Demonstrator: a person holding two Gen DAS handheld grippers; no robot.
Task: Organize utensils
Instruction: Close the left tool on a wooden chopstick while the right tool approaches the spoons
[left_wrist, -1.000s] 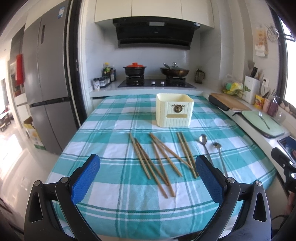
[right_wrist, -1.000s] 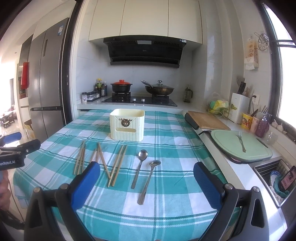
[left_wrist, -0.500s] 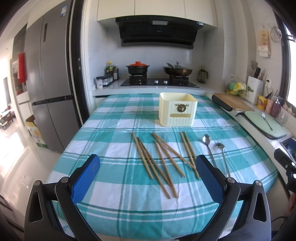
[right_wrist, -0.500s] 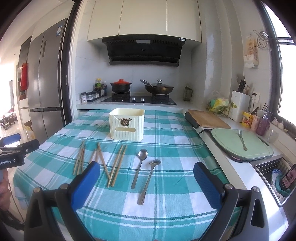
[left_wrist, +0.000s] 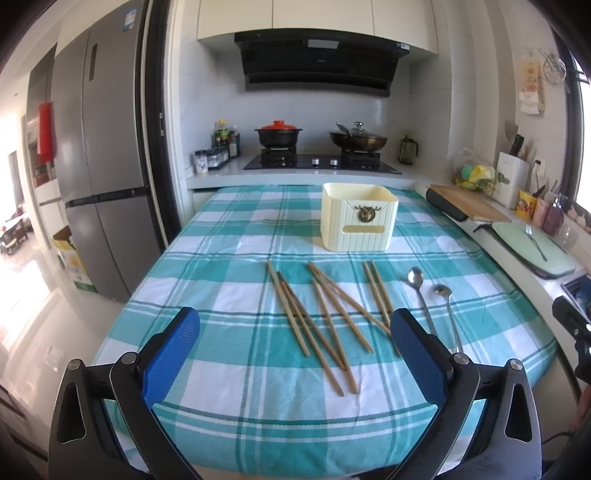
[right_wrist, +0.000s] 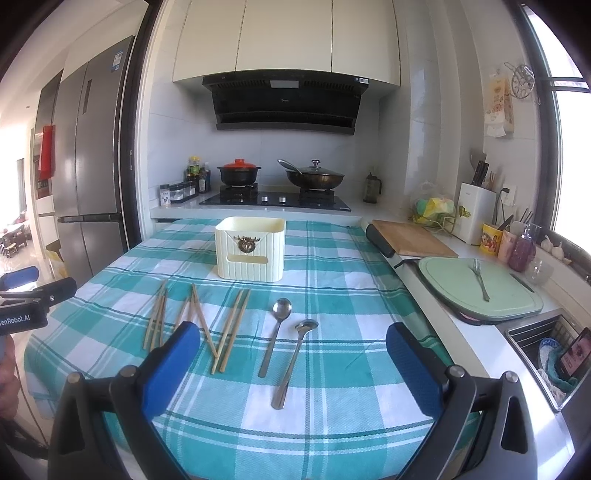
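The left gripper (left_wrist: 295, 354) is spread wide with nothing between its blue pads (left_wrist: 171, 350), held above the near edge of the table (left_wrist: 229, 402), which is covered in a teal-and-white checked cloth. The right gripper (right_wrist: 288, 365) is likewise fully apart and empty, over the same near edge further right. The chopsticks (left_wrist: 325, 317) lie loose on the cloth in three rough groups, several crossing one another, near the middle of the table. Two metal spoons (right_wrist: 284, 339) lie just beside them to the right, bowls pointing away, apart from each other. The cream utensil holder (right_wrist: 251, 251) stands upright beyond the chopsticks, its top open, with no object between it and the utensils. Past the table, a counter carries a hob with a red-lidded pot (right_wrist: 239, 173) and a lidded wok (right_wrist: 314, 177). To the right run a wooden cutting board (right_wrist: 410, 240), a green board with a fork (right_wrist: 480, 282) lying on it, and a sink (right_wrist: 550, 347). A grey refrigerator (left_wrist: 99, 155) stands at left.
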